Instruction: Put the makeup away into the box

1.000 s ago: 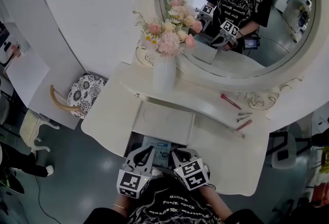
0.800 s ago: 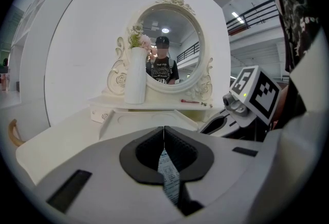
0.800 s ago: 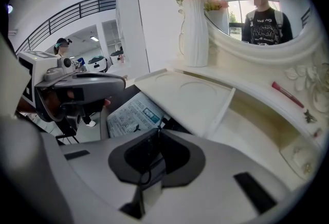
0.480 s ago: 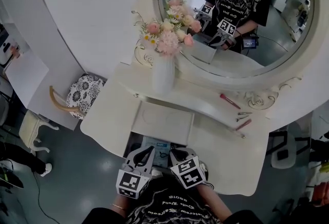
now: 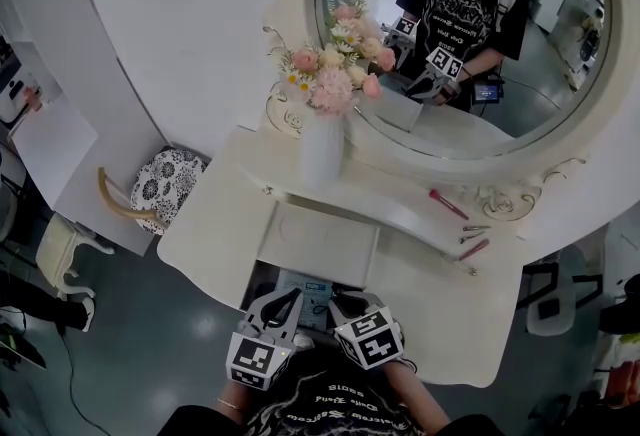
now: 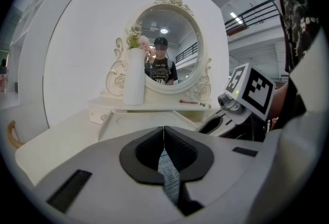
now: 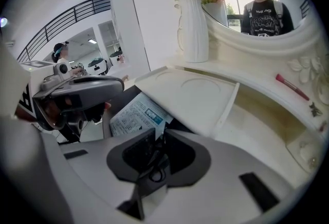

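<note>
The box is a dark open compartment in the dressing table's front, its white lid [image 5: 318, 239] [image 7: 195, 97] tipped back; a printed leaflet [image 5: 305, 284] [image 7: 136, 115] lies inside. My left gripper [image 5: 283, 300] [image 6: 163, 133] hovers at its near edge, shut and empty. My right gripper [image 5: 346, 302] [image 7: 159, 136] is beside it, angled down into the compartment. Its jaws have just been opening and stand narrowly apart; something thin and dark shows low between them, too unclear to name. A red makeup stick [image 5: 448, 203] [image 7: 291, 87], small clips [image 5: 475, 227] and a pink stick [image 5: 474, 248] lie on the shelf at right.
A white vase [image 5: 322, 149] [image 6: 134, 76] of pink flowers stands on the shelf left of the round mirror [image 5: 470, 34], which reflects the person and both grippers. A patterned stool [image 5: 160, 184] sits on the floor at left.
Both grippers stay over the open compartment. The right gripper's marker cube has tilted slightly, and the head view has shifted a little.
</note>
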Demonstrator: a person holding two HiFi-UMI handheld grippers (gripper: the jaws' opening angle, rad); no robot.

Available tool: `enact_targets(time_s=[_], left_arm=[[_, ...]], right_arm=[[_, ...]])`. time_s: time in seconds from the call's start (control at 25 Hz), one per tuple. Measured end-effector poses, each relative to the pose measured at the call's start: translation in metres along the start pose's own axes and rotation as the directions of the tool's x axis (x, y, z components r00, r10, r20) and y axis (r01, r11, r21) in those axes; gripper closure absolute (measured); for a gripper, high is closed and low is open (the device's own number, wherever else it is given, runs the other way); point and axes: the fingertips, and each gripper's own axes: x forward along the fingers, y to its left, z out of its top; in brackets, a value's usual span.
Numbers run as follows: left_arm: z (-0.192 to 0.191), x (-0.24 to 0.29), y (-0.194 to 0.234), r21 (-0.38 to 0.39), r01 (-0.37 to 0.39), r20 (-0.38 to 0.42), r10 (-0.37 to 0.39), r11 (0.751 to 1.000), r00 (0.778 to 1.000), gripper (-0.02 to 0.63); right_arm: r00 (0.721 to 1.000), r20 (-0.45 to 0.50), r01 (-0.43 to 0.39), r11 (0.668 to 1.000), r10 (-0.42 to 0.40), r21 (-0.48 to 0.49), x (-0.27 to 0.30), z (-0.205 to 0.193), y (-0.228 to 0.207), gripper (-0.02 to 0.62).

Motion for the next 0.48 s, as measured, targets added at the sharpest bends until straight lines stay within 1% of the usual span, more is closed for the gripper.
enact_targets(time_s=[0.08, 0.24, 0.36, 0.48], left_arm=[[0.0010, 0.0002, 0.0000, -0.004, 0.001, 0.003, -0.001, 1.000, 1.000, 0.589], [0.0059, 0.0015, -0.0006, -0.040, 0.008, 0.018, -0.007, 0.999, 1.000, 0.589], [0.0055, 0.0009, -0.0032, -0.030, 0.013, 0.016, -0.013, 0.999, 1.000, 0.589], [0.0054, 0.0007, -0.0055, -0.020, 0.019, 0.015, -0.018, 1.000, 1.000, 0.590]], right_arm=[[1.000, 0.002, -0.007, 1.000, 0.007, 0.006, -0.0002, 0.0003, 0.0007, 0.530], [1.000, 0.008, -0.016, 1.000, 0.016, 0.019, -0.0035, -0.0003, 0.0013, 0.515], [0.999, 0.019, -0.030, 0.999, 0.030, 0.021, -0.0064, -0.0006, 0.0028, 0.468], [0.998, 0.047, -0.039, 0.999, 0.037, 0.038, -0.0081, 0.0014, 0.0026, 0.454]])
